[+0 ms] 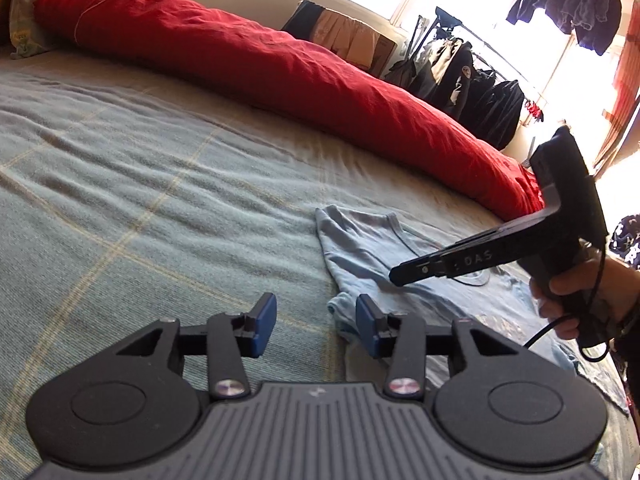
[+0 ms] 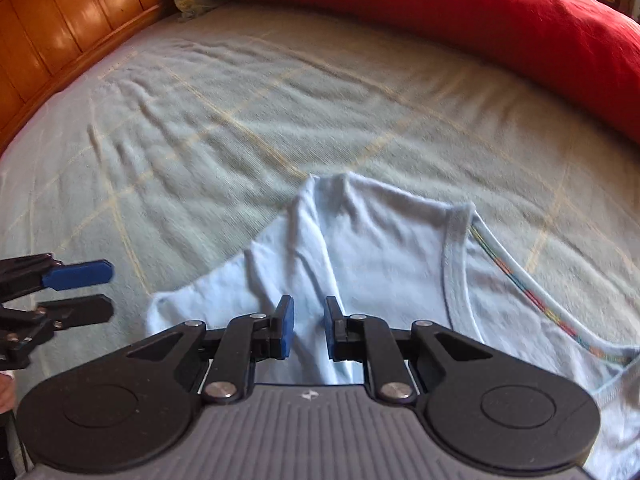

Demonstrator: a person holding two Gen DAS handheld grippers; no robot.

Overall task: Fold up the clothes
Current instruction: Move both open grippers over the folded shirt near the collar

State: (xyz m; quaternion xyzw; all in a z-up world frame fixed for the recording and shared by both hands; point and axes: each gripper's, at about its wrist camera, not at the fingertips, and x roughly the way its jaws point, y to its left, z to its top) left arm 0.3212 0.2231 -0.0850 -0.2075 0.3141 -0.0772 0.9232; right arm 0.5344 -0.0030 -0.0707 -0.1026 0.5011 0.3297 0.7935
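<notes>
A light blue T-shirt (image 1: 372,248) (image 2: 384,256) lies face up on the bed, its neckline (image 2: 456,264) toward the red duvet and one sleeve rumpled. My left gripper (image 1: 316,322) (image 2: 96,292) stands open just above the blanket, with the sleeve's edge (image 1: 340,308) beside its right pad. My right gripper (image 2: 309,326) (image 1: 400,274), held by a hand (image 1: 580,292), hovers open over the shirt's shoulder. A ridge of cloth runs under the gap between its fingers, and nothing is gripped.
A grey-green checked blanket (image 1: 140,184) (image 2: 240,92) covers the bed. A long red duvet roll (image 1: 280,68) (image 2: 480,12) lies along the far side. There is a wooden headboard (image 2: 60,32) at the left. A rack of dark clothes (image 1: 472,76) stands beyond the bed.
</notes>
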